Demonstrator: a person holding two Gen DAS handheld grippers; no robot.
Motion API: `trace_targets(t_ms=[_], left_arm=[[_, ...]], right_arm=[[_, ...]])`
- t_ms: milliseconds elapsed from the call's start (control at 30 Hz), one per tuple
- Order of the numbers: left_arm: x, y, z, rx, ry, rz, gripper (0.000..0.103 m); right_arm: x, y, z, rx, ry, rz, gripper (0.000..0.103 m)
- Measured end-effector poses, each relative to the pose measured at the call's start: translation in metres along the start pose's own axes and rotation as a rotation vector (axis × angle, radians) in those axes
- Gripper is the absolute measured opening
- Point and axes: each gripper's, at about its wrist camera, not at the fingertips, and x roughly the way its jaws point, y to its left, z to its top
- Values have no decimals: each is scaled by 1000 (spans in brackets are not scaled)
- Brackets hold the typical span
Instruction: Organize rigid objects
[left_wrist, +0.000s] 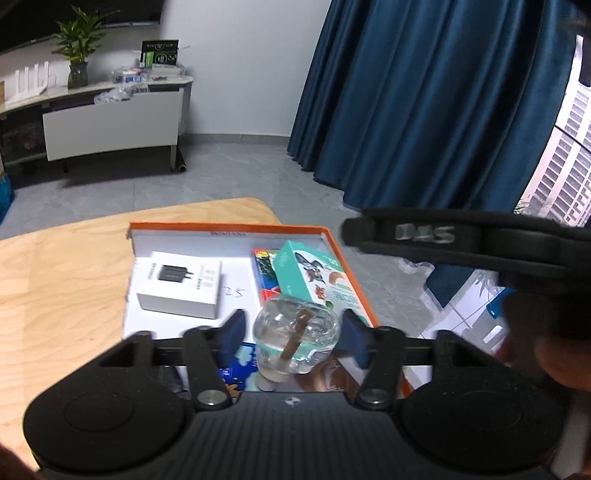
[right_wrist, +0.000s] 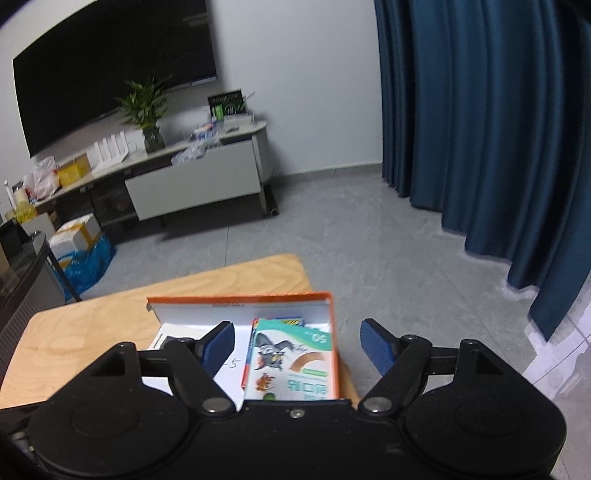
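I see the wooden tabletop (left_wrist: 66, 266) carrying an orange-rimmed tray box (left_wrist: 229, 228) with a white floor. Inside it: a white charger box (left_wrist: 181, 284) at the left, a teal cartoon carton (right_wrist: 295, 363) leaning along the right wall over a red pack (left_wrist: 263, 275), and a clear glass bottle (left_wrist: 295, 332) at the near end. My left tool (left_wrist: 293, 338) brackets the bottle, pads apart and off the glass. My right tool (right_wrist: 297, 349) hangs over the carton, spread wide, holding nothing.
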Motion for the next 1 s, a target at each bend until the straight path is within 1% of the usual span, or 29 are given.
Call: trace_targets(t_ms=[67, 167, 233, 267, 300, 400, 500, 600, 667, 833, 900, 1000], left_arm=[[-2, -1, 0, -16, -3, -4, 67], [-11, -4, -1, -13, -16, 3, 73], [-22, -5, -2, -10, -29, 23, 82], [-28, -5, -2, -9, -36, 29, 84], [-36, -5, -3, -7, -44, 40, 88], [-63, -7, -6, -1, -71, 97, 103], [-89, -12, -14, 25, -86, 160, 103], [-111, -13, -28, 12, -97, 189, 103], [-119, -14, -38, -4, -90, 209, 103], [-123, -23, -64, 22, -50, 264, 103], [-126, -22, -72, 12, -35, 269, 103], [-129, -23, -78, 19, -38, 270, 103]], right_arm=[[-12, -3, 0, 0, -10, -3, 90], [-29, -5, -2, -7, -31, -5, 90], [-40, -7, -6, 3, -41, -6, 90], [-45, -8, -7, 9, -42, 3, 90], [-50, -8, -10, 10, -42, 8, 90], [-69, -8, -18, -11, -49, 4, 91], [-90, -11, -29, -10, -55, 24, 92], [-111, -11, -41, -33, -63, 5, 93], [-121, -13, -50, -31, -56, 10, 93], [-133, -15, -76, -48, -8, 1, 93], [-134, -14, -86, -63, 21, 7, 93], [-136, -12, -98, -95, 42, -18, 93]])
